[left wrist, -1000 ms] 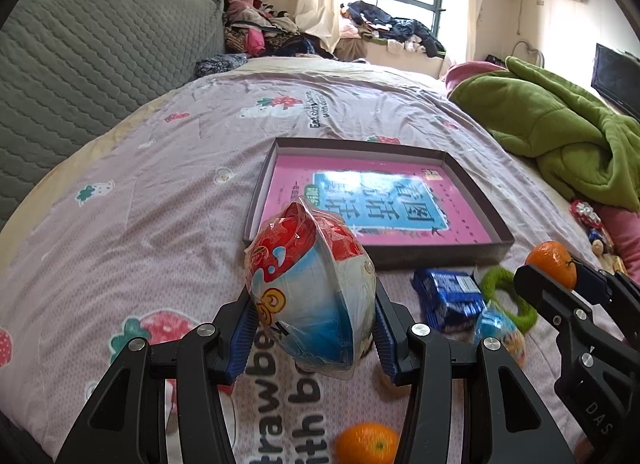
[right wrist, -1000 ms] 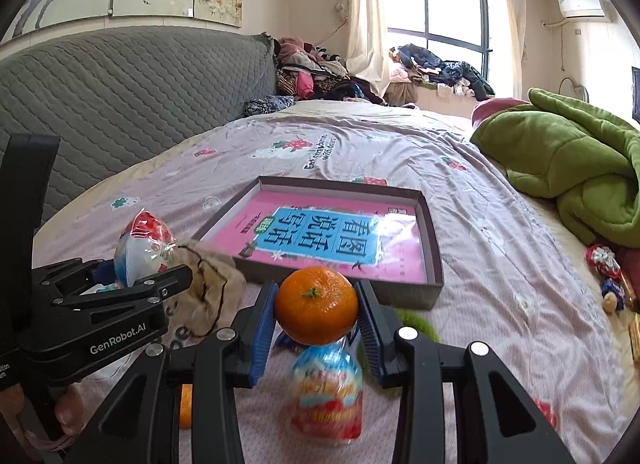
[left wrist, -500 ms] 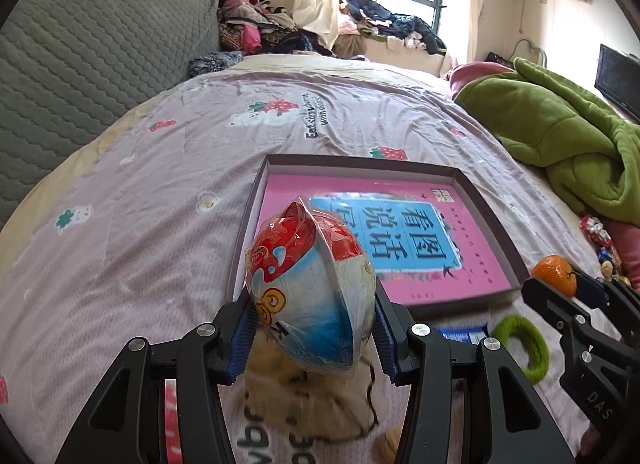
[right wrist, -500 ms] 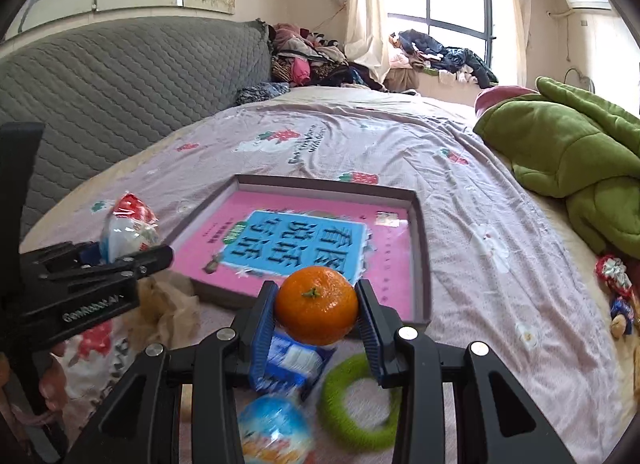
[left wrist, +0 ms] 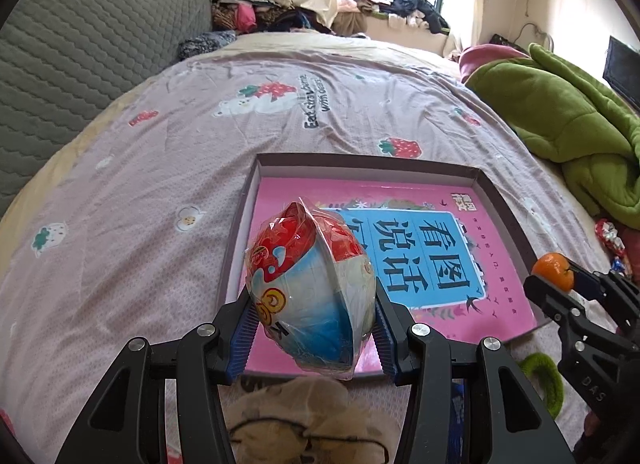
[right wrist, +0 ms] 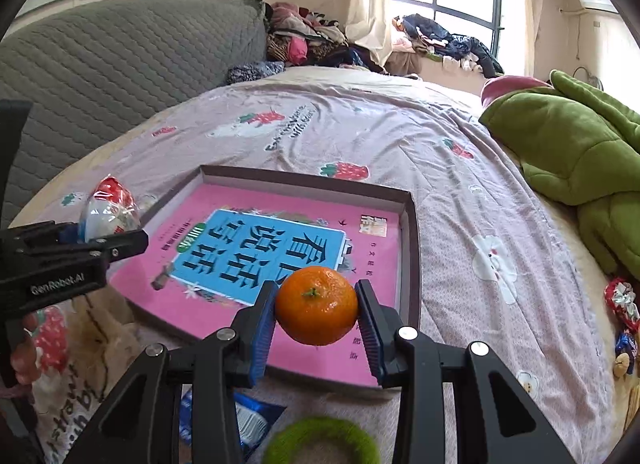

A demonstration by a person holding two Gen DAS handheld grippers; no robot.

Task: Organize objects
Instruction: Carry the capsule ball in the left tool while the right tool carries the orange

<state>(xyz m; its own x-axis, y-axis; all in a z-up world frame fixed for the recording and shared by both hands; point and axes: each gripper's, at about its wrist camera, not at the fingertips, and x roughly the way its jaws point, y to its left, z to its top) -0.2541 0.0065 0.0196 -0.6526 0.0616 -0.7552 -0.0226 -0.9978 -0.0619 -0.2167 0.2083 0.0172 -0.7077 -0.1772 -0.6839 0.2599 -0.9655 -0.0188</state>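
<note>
Holding both loads above the tray (right wrist: 410, 224) for dropping in, we pinch the wrapped snack (left wrist: 310, 296) in our left gripper (left wrist: 312, 332) and the orange (right wrist: 316, 306) in our right gripper (right wrist: 316, 322)

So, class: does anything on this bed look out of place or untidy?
Yes. A green ring, a blue packet and a beige bag lie loose on the bedspread just outside the tray, which holds only a pink book; wrapped sweets are scattered right.
</note>
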